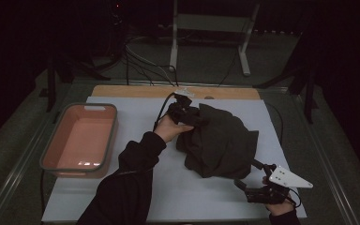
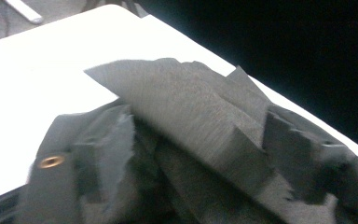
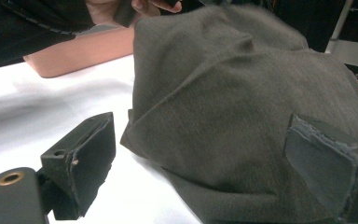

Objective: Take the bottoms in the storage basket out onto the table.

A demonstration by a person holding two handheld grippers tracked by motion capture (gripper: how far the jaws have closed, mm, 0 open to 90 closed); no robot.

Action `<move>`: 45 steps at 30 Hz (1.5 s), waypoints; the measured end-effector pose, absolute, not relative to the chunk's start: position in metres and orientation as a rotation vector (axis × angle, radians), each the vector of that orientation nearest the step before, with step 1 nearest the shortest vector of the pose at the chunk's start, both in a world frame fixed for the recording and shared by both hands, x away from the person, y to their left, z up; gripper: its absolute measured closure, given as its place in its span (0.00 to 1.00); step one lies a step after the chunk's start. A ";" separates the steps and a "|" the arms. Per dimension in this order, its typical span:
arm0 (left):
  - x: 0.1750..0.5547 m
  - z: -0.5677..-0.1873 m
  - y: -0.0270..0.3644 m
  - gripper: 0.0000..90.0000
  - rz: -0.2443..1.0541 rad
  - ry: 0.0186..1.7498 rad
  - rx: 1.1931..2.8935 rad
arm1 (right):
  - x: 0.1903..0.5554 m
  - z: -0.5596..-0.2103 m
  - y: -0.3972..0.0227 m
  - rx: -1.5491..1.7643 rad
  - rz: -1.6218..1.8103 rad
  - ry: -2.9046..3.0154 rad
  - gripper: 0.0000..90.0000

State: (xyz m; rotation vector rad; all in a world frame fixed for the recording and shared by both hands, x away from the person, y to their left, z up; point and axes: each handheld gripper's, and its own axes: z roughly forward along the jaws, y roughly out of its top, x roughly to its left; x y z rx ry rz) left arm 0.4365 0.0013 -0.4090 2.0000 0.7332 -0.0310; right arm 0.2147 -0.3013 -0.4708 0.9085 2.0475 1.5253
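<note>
Cloth handling, dark garment (image 1: 220, 145) heaped mid-table beside pink tub (image 1: 51, 154).
Left gripper (image 1: 183, 112) at its far edge, jaws spread with fabric loose between them; right gripper (image 1: 255, 190) gapes at near corner, ready to pinch for folding.

The cloth (image 1: 220, 145) heaped on the table is a plain dark grey-brown with a fine woven grain and no print, and it shows the same dull tone in the right gripper view (image 3: 242, 116). It lies on a flat white sheet (image 1: 136, 197) that covers the table, whose light wooden edge (image 1: 122, 91) shows as a tan strip along the far side, and to the left sits a basin (image 1: 80, 138) that is salmon pink inside with a grey-green rim. Both the left gripper (image 1: 183, 112) and the right gripper (image 1: 261, 192) are black, the right one bearing a pale grey plate with dark dots, its jaw pads charcoal beside a brass-coloured eyelet, and the person's sleeve (image 1: 131, 178) is black.
</note>
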 end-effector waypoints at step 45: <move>0.373 -0.346 0.058 0.00 0.149 0.617 2.001 | 0.215 -0.472 -0.293 0.880 1.511 2.088 0.11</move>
